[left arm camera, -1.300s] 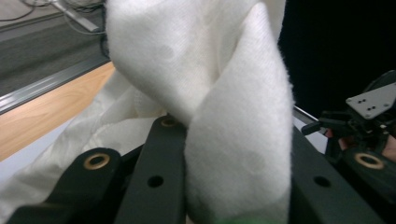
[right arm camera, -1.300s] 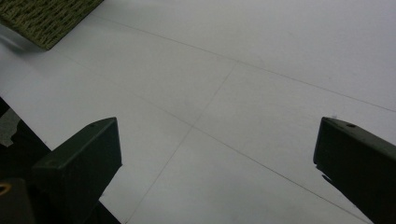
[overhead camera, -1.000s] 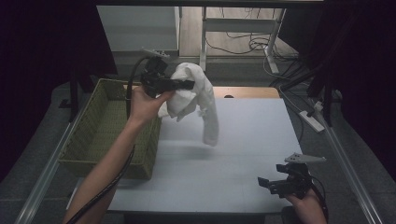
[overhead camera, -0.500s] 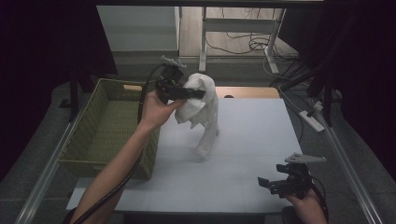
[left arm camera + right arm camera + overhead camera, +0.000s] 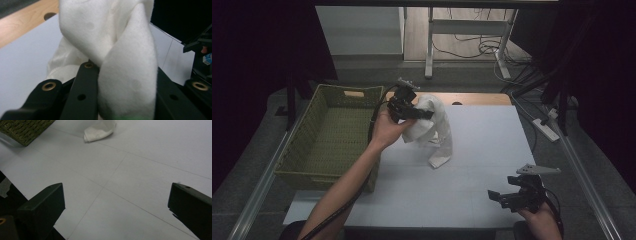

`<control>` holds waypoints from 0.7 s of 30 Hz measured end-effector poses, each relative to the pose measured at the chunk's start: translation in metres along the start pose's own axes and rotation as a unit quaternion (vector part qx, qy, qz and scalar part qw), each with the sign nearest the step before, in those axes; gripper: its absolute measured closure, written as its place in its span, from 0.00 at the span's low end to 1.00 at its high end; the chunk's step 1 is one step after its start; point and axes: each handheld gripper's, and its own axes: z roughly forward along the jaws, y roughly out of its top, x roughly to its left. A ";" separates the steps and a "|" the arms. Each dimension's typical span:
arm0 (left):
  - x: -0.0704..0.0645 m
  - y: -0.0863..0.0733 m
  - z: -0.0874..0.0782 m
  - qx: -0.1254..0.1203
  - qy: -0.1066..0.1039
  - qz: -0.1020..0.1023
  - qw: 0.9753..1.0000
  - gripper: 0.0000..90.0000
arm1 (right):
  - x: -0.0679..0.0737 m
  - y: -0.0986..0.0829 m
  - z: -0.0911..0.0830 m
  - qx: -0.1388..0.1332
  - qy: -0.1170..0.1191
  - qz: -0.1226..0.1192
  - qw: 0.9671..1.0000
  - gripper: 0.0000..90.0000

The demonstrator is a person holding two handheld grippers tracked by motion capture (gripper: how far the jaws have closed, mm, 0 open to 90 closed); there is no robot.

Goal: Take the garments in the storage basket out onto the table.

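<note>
A white cloth (image 5: 434, 131) hangs bunched from my left gripper (image 5: 422, 114) above the middle of the white table (image 5: 492, 145). Its lower end rests on the table top (image 5: 98, 132). In the left gripper view the two black jaws are shut on the white cloth (image 5: 125, 75), which bulges up between them. My right gripper (image 5: 501, 199) is held low over the table's near right corner. Its jaws stand wide apart with nothing between them (image 5: 115, 202).
A green woven basket (image 5: 314, 150) stands at the table's left side, its corner (image 5: 22, 130) close to the cloth. A bare wooden strip (image 5: 482, 99) runs along the far edge. Cables and a power strip (image 5: 544, 127) lie on the floor to the right.
My left gripper has carried the cloth to the right and lower, away from the basket; the cloth's hanging end now touches the table. The right gripper has stayed put.
</note>
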 end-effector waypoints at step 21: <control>0.019 -0.052 0.087 0.066 0.006 -0.038 0.997 0.83 | 0.000 0.000 0.001 0.003 0.003 0.000 1.000 0.01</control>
